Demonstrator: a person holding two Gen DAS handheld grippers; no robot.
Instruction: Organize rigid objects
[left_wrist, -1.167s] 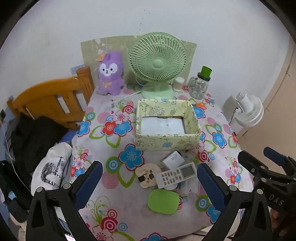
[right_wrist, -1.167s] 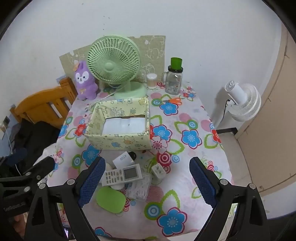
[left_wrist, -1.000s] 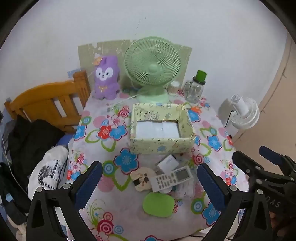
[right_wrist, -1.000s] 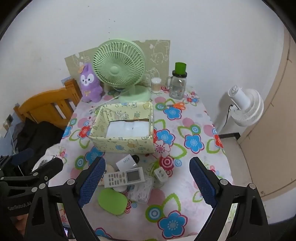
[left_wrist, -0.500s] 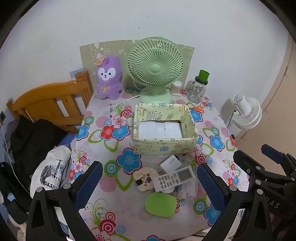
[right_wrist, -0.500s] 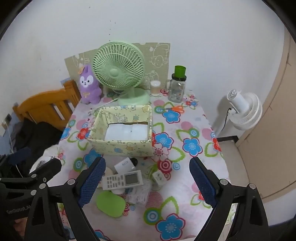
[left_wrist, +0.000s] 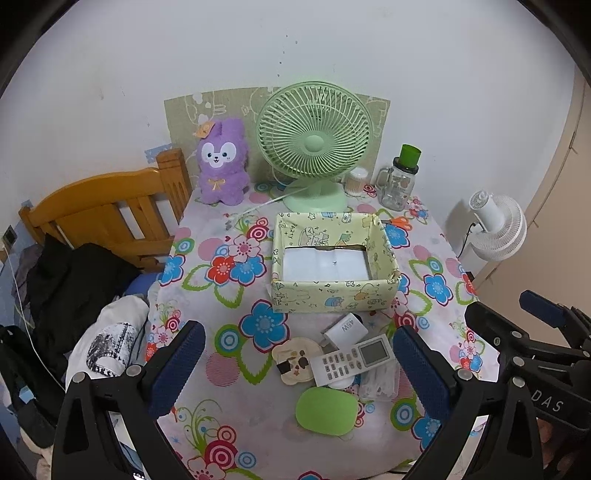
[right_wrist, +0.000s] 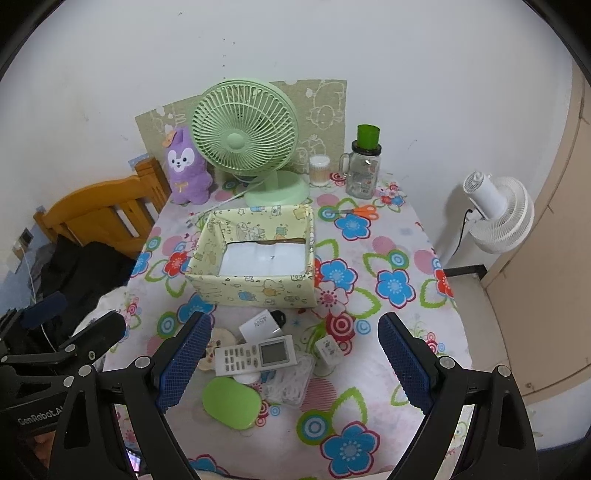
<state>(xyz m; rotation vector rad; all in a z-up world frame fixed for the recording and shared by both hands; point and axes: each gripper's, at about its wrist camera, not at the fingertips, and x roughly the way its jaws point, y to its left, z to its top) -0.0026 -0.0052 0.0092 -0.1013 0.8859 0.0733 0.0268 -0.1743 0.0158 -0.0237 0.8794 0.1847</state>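
A yellow patterned box (left_wrist: 332, 295) (right_wrist: 258, 290) stands open mid-table with a white sheet on its floor. In front of it lie a white remote (left_wrist: 351, 362) (right_wrist: 255, 354), a white charger block (left_wrist: 345, 330) (right_wrist: 258, 325), a beige bear-shaped case (left_wrist: 293, 360), a green oval case (left_wrist: 327, 411) (right_wrist: 231, 402), a small white plug (right_wrist: 328, 349) and a clear plastic packet (right_wrist: 290, 378). My left gripper (left_wrist: 299, 365) and right gripper (right_wrist: 291, 363) are both open and empty, held above the table's near edge.
A green desk fan (left_wrist: 314, 147), a purple plush (left_wrist: 221, 166), a glass jar with a green lid (left_wrist: 400, 181), a cotton-swab tub (right_wrist: 319, 170) and orange scissors (right_wrist: 360, 210) stand at the back. A wooden chair (left_wrist: 110, 206) is left, a white fan (right_wrist: 495, 210) right.
Both grippers pulled back a little, then came in toward the table again; the views wobbled. Nothing on the table has moved, and both grippers stayed open.
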